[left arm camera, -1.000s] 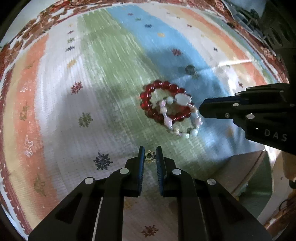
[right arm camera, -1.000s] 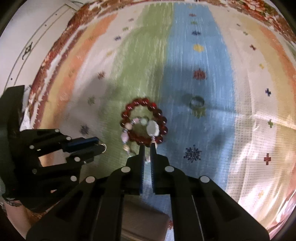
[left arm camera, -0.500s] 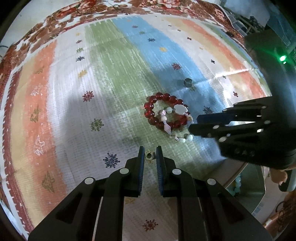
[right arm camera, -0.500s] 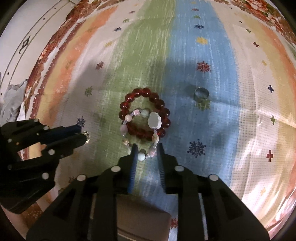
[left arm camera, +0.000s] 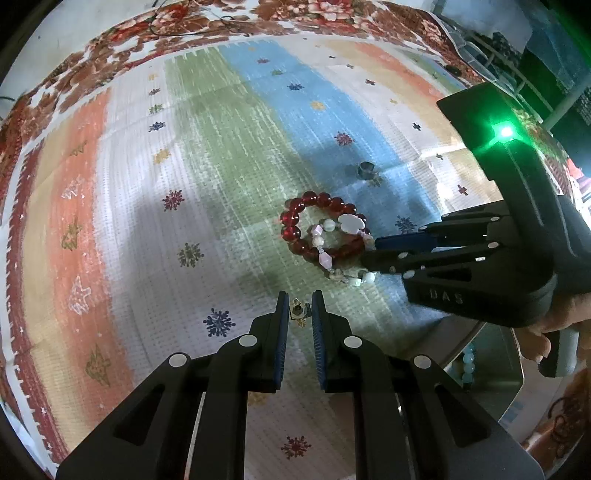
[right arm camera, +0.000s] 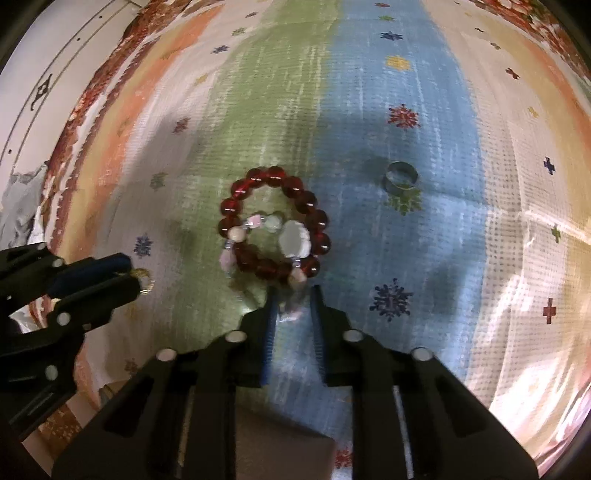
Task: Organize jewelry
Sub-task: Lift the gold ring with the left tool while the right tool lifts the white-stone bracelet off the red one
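Note:
A red bead bracelet point(left arm camera: 295, 221) point(right arm camera: 236, 199) lies on the striped cloth with a pale pink-and-white bead bracelet point(left arm camera: 321, 254) point(right arm camera: 291, 240) lying across it. A silver ring point(left arm camera: 365, 169) point(right arm camera: 400, 181) stands apart on the blue stripe. My left gripper point(left arm camera: 298, 310) point(right arm camera: 138, 278) is shut on a small gold earring point(left arm camera: 297, 312) point(right arm camera: 144, 282), held just above the cloth. My right gripper point(right arm camera: 291, 306) point(left arm camera: 369, 253) is open, its fingers on either side of the pale bracelet's near beads.
A metal tray point(left arm camera: 495, 369) holding a light blue bead bracelet point(left arm camera: 468, 363) sits at the near right edge of the cloth. The cloth's floral border point(left arm camera: 221, 22) runs along the far side. White floor point(right arm camera: 55, 55) lies beyond the left edge.
My right gripper has opened and come down around the pale bracelet's near beads. My left gripper has lifted back with the earring held shut.

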A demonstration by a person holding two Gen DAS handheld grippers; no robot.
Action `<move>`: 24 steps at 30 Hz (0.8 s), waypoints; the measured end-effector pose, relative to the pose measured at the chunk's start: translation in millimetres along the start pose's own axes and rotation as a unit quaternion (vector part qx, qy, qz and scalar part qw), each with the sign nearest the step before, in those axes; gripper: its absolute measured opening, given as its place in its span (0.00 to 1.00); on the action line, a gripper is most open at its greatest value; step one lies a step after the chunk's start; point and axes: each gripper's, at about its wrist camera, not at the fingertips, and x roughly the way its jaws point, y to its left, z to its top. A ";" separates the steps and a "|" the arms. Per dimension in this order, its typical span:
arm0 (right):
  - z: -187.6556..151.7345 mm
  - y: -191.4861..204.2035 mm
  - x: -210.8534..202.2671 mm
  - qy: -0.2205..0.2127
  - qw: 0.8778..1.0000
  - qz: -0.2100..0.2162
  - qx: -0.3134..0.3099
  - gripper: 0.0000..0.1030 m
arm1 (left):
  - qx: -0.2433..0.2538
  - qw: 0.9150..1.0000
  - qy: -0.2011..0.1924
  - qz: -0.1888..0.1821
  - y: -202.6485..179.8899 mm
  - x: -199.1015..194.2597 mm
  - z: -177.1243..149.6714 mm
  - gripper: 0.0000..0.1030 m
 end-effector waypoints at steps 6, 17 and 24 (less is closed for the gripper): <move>-0.5 -7.6 -2.6 -0.005 1.000 0.017 0.013 0.09 | -0.003 1.000 -0.005 -0.001 0.1 -3.4 -1.6 0.12; -4.7 2.5 -48.7 -0.046 0.999 0.026 -0.008 0.08 | -0.020 0.999 -0.039 -0.019 3.5 -30.8 -6.5 0.12; -16.7 25.5 -80.8 -0.083 0.996 0.029 -0.035 0.08 | -0.015 0.998 -0.062 -0.027 -9.2 -50.9 -12.5 0.12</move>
